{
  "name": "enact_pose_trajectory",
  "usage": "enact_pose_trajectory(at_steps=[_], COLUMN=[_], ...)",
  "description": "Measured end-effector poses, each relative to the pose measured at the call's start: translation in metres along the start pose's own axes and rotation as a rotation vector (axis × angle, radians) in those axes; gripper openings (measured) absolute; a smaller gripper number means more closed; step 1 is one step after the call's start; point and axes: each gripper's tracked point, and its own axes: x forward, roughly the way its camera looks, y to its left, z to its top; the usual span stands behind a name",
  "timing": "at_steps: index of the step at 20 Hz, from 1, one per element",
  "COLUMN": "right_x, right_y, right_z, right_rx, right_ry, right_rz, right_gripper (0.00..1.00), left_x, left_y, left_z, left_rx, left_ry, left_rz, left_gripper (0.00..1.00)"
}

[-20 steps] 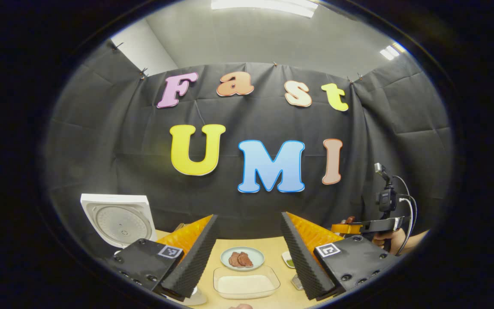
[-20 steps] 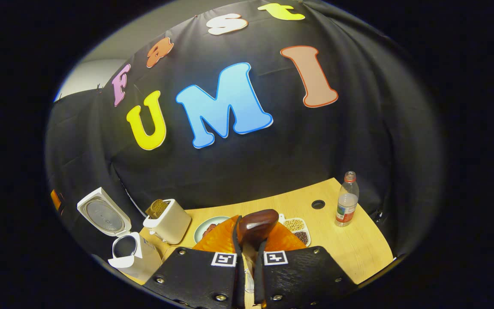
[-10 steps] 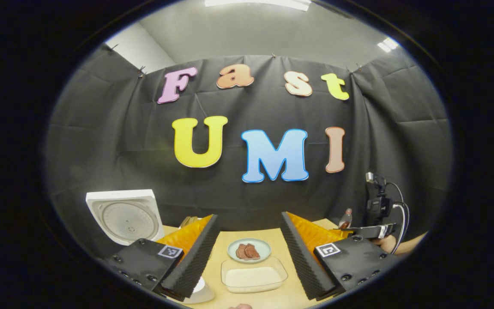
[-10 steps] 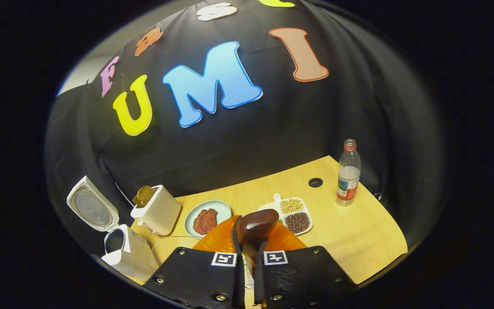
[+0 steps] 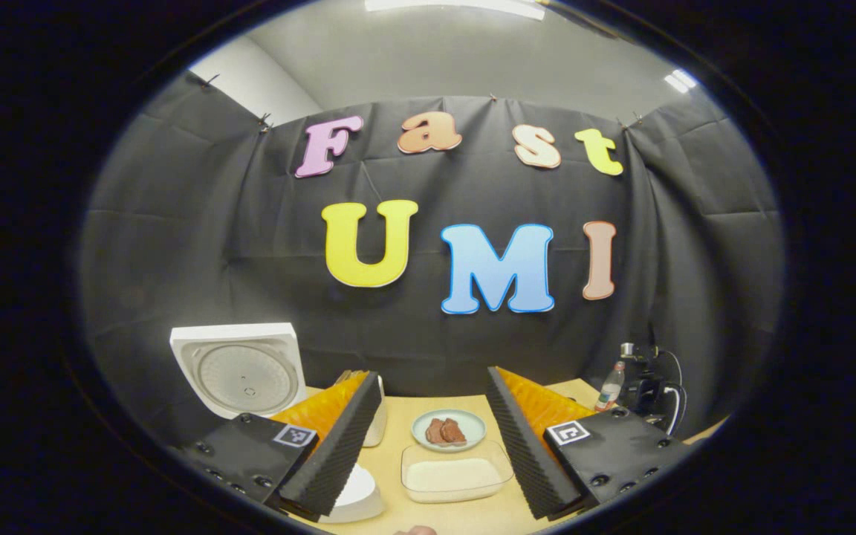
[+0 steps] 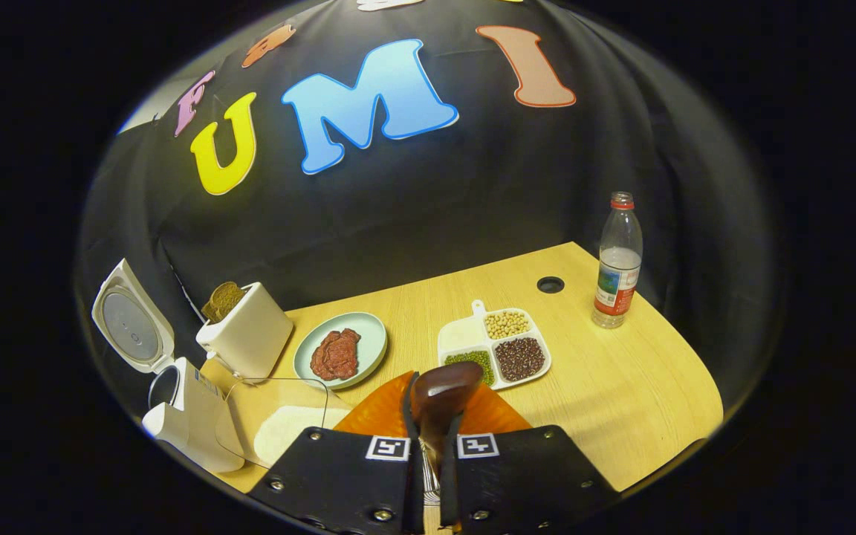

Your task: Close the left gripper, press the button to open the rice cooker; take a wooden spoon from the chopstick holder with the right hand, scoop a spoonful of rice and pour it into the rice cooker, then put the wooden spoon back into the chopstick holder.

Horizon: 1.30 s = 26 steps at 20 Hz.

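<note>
Right gripper (image 6: pixel 428 431) clamps a wooden spoon (image 6: pixel 443 394) above the worktop (image 6: pixel 621 386); left gripper (image 5: pixel 432 438), fingers spread wide, faces the open-lidded rice cooker (image 5: pixel 238 368).

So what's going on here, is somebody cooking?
Sort of. A person holds a pair of tongs in each hand. The right tongs are shut on a wooden spoon, held above the table near a glass dish of rice. The rice cooker stands open. The left tongs are open and hold nothing.
</note>
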Motion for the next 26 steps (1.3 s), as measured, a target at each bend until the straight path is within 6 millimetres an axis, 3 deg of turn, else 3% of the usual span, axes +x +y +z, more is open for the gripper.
enact_pose_trajectory(at_steps=[5, 6, 7, 8, 9, 10, 11, 12, 13, 15, 18, 19, 22, 26], right_x=[0.002, -0.001, -0.001, -0.003, -0.005, -0.009, -0.013, -0.018, -0.023, -0.030, -0.050, -0.059, -0.080, -0.108], right_y=[-0.003, -0.005, -0.011, -0.020, -0.027, -0.035, -0.044, -0.050, -0.060, -0.076, -0.088, -0.087, -0.068, -0.043], right_z=[-0.001, -0.001, -0.004, -0.008, -0.015, -0.019, -0.020, -0.017, -0.012, 0.005, 0.044, 0.062, 0.108, 0.162], right_rx=[0.008, 0.006, -0.003, -0.029, -0.052, -0.063, -0.055, -0.037, -0.025, -0.021, -0.030, -0.034, -0.052, -0.066], right_ry=[-0.014, -0.013, -0.004, 0.018, 0.042, 0.066, 0.072, 0.058, 0.036, -0.006, -0.090, -0.128, -0.210, -0.301], right_rz=[0.004, 0.011, -0.002, -0.018, -0.031, -0.039, -0.057, -0.079, -0.104, -0.130, -0.157, -0.156, -0.116, -0.075], right_gripper=[0.11, 0.15, 0.21, 0.24, 0.31, 0.37, 0.50, 0.58, 0.74, 0.84, 0.84, 0.84, 0.84, 0.84], left_x=[0.003, 0.005, 0.006, 0.008, 0.012, 0.016, 0.018, 0.020, 0.022, 0.028, 0.035, 0.037, 0.045, 0.057], left_y=[-0.007, -0.010, -0.014, -0.018, -0.023, -0.028, -0.034, -0.039, -0.045, -0.053, -0.058, -0.058, -0.055, -0.032], left_z=[0.001, 0.002, 0.001, 0.002, 0.001, -0.002, -0.004, -0.005, -0.005, -0.004, -0.003, -0.005, -0.005, 0.003], left_rx=[0.008, 0.009, 0.007, 0.001, -0.007, -0.015, -0.023, -0.027, -0.029, -0.028, -0.047, -0.056, -0.053, -0.025], left_ry=[-0.004, -0.005, -0.010, -0.015, -0.015, -0.012, -0.007, -0.006, -0.007, -0.010, -0.013, -0.013, -0.011, -0.020], left_rz=[-0.002, -0.010, -0.019, -0.029, -0.043, -0.055, -0.069, -0.081, -0.094, -0.115, -0.126, -0.128, -0.124, -0.077], left_gripper=[0.94, 0.94, 1.00, 0.94, 0.96, 0.93, 1.00, 1.00, 1.00, 1.00, 0.97, 1.00, 0.94, 0.94])
